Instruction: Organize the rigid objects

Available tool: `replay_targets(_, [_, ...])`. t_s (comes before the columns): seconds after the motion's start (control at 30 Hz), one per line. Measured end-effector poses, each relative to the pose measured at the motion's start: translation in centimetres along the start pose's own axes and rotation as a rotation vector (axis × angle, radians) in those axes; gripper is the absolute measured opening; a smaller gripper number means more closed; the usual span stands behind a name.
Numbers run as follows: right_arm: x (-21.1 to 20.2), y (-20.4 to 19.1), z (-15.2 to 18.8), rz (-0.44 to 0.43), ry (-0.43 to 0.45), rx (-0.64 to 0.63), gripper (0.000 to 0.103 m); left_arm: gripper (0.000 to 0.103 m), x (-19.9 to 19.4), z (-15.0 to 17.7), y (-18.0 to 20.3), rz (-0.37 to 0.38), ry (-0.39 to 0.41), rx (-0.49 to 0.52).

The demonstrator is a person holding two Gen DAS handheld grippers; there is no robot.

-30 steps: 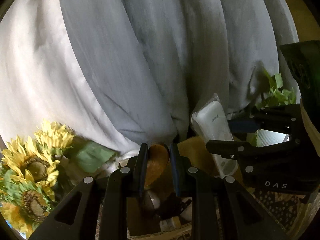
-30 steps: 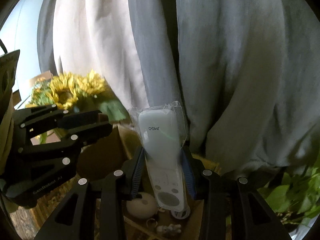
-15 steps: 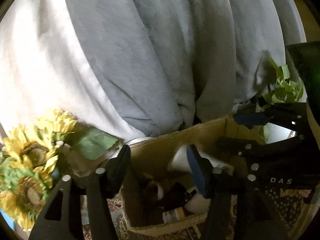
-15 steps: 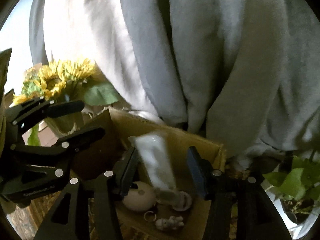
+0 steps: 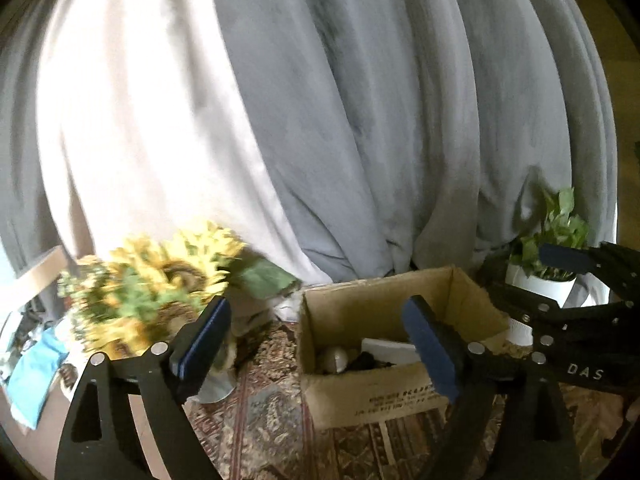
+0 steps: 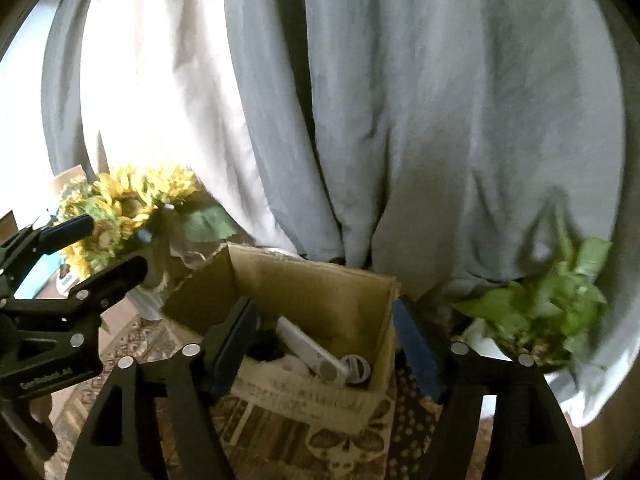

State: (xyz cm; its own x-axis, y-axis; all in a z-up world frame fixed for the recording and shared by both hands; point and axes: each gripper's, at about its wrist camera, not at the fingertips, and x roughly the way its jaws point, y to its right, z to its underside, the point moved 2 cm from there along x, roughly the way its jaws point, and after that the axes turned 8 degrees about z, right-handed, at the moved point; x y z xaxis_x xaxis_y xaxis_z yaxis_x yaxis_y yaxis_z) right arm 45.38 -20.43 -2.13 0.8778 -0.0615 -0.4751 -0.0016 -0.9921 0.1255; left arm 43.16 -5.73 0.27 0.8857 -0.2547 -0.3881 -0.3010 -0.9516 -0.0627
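Note:
An open cardboard box [image 5: 372, 396] stands on a patterned rug; it also shows in the right wrist view [image 6: 320, 288]. Inside lie a white remote-like device [image 6: 308, 350], a round white object [image 5: 335, 360], a small round white part [image 6: 356, 368] and dark items. My left gripper [image 5: 316, 344] is open and empty, held back above the box's near left side. My right gripper [image 6: 326, 340] is open and empty, above the box's near edge. Each gripper shows in the other's view, the right one [image 5: 576, 280] at the right edge and the left one [image 6: 96, 248] at the left edge.
A bunch of sunflowers [image 5: 152, 288] stands left of the box, also in the right wrist view [image 6: 128, 200]. A green plant in a white pot [image 6: 552, 308] stands to its right. Grey and white curtains [image 5: 320, 120] hang behind. A blue cloth [image 5: 32, 368] lies far left.
Both grippers opened and let go of their objects, the white device and a brown item, which dropped into the box. Both grippers then pulled back and away from the box.

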Motion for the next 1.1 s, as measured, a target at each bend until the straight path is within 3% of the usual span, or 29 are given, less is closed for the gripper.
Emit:
replay_targets(0.17, [-4.4, 0.8, 0.3, 0.069, 0.036, 0.033, 0.085, 0.103, -4.7, 0.0, -0.3, -0.038, 0.056, -0.013])
replay_targets(0.3, [-7.9, 0.4, 0.9, 0.110, 0.055, 0.059, 0.092, 0.103, -7.8, 0.7, -0.8, -0.056, 0.088, -0.013])
replay_targets(0.47, [-12.1, -0.2, 2.7, 0.162, 0.071, 0.122, 0.103, 0.103, -11.0, 2.1, -1.0, -0.013, 0.081, -0.006])
replay_targets(0.77, [-18.0, -1.7, 6.3, 0.220, 0.069, 0.202, 0.103, 0.103, -16.9, 4.4, -0.8, -0.004, 0.080, 0.013])
replay_targets(1.1, [-23.9, -2.5, 8.5, 0.209, 0.107, 0.195, 0.103, 0.103, -23.0, 6.4, 0.5, -0.024, 0.103, -0.017])
